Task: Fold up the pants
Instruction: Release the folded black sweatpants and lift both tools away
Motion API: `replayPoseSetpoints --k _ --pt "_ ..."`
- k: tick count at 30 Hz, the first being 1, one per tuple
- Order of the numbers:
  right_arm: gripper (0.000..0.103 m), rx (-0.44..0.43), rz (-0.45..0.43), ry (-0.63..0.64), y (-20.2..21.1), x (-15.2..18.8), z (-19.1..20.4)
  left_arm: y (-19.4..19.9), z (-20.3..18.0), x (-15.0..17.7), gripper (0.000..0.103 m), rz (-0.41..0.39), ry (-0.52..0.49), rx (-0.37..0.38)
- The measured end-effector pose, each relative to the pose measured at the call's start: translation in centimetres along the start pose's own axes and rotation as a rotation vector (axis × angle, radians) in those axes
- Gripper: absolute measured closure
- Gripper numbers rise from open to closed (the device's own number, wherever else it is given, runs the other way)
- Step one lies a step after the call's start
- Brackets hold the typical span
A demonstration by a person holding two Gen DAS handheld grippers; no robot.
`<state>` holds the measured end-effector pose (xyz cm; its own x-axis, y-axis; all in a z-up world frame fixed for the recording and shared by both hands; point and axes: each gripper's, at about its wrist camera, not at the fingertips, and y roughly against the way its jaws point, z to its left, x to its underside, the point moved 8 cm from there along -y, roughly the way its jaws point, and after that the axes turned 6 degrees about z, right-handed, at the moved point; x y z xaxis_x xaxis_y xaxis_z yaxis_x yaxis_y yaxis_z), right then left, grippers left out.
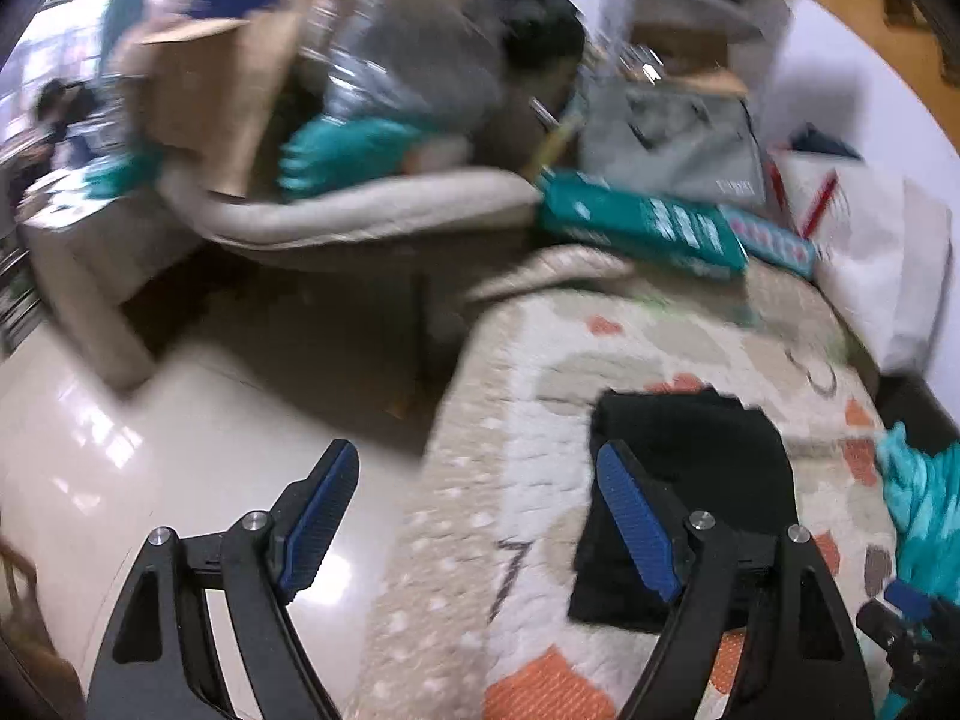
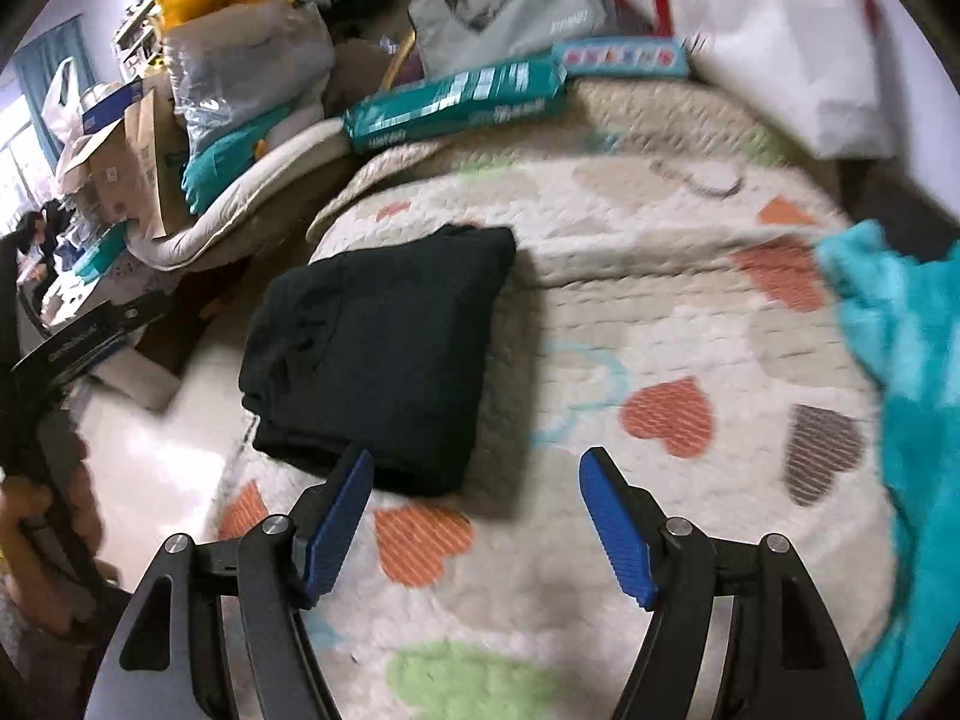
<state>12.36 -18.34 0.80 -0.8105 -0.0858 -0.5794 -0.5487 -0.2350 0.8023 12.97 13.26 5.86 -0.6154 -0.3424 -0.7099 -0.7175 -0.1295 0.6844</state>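
The black pants (image 2: 378,348) lie folded into a compact rectangle near the left edge of a quilted heart-print blanket (image 2: 660,300). They also show in the left wrist view (image 1: 690,480), partly behind one blue pad. My right gripper (image 2: 474,468) is open and empty, just in front of the pants' near edge. My left gripper (image 1: 480,468) is open and empty, held above the blanket's edge (image 1: 480,420), left of the pants. The left gripper and the hand holding it also show in the right wrist view (image 2: 72,348).
A teal fuzzy cloth (image 2: 912,390) lies on the blanket to the right. Teal boxes (image 2: 456,102), a grey bag (image 2: 510,6) and a white bag (image 2: 780,30) sit at the far end. A cluttered cushion seat (image 1: 360,210) stands beyond glossy floor (image 1: 150,450) on the left.
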Motion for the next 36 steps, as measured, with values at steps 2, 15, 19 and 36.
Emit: replayPoseSetpoints --k 2,15,19,36 --pt "0.024 0.029 -0.051 0.006 1.3 0.8 0.3 2.7 1.0 0.5 0.013 -0.101 0.047 -0.036" --pt "0.018 0.036 -0.099 0.119 1.8 3.8 6.1 5.0 -3.1 5.2 0.000 -0.147 -0.166 -0.110" --pt "0.018 0.065 -0.082 0.118 1.0 4.3 5.8 3.0 -4.0 6.1 0.000 -0.093 -0.242 -0.153" --pt "0.016 0.075 -0.009 0.015 -1.2 5.1 3.3 -1.3 -3.8 10.1 0.000 0.150 -0.222 -0.088"
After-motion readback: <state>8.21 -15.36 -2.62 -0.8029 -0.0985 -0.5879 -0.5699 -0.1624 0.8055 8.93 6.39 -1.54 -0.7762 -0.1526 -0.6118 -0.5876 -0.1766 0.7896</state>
